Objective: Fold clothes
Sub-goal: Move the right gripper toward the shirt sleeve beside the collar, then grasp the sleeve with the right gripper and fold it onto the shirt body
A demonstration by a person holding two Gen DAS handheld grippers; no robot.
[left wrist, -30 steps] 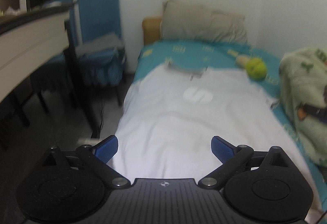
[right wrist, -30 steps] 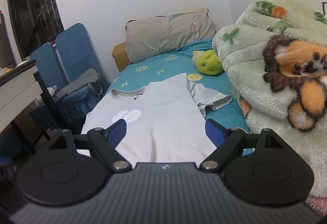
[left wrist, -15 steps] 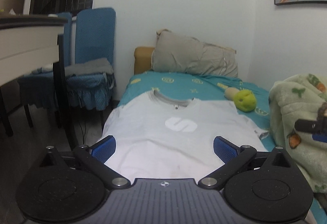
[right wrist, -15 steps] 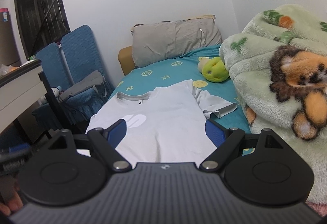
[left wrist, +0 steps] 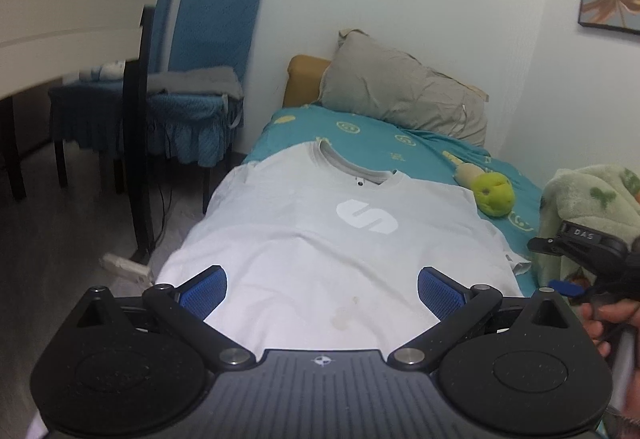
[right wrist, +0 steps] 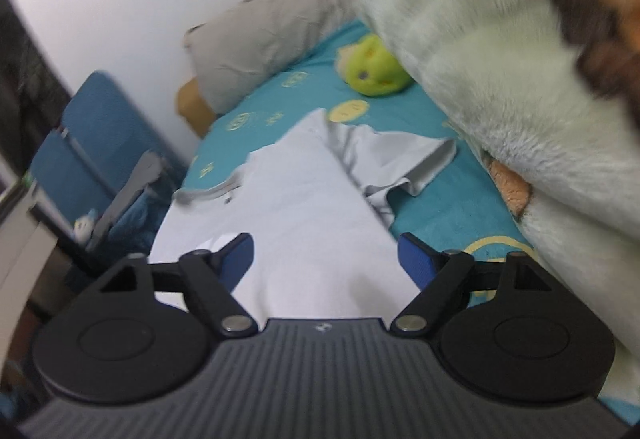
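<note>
A white T-shirt (left wrist: 340,251) with a pale S logo lies flat, front up, on the teal bed sheet (left wrist: 384,143), collar toward the pillow. My left gripper (left wrist: 322,285) hovers open over the shirt's lower part, with nothing between its blue pads. My right gripper (right wrist: 326,255) hangs over the shirt's (right wrist: 296,207) right side, near the rumpled right sleeve (right wrist: 400,163). Its jaws are closing, still wide apart and holding nothing. In the left wrist view a hand (left wrist: 604,315) holds that gripper's black body at the right edge.
A grey pillow (left wrist: 400,95) leans at the bed's head and a green plush toy (left wrist: 494,195) lies beside the shirt. A bulky fleece blanket (right wrist: 500,87) crowds the right side. Blue chairs (left wrist: 208,87), a white desk (left wrist: 60,27) and a power strip (left wrist: 128,267) stand left of the bed.
The left gripper has sunk and rolled, so the bed now looks tilted. The right gripper has swung right toward the blanket and sleeve, rolled, and its jaws have narrowed slightly.
</note>
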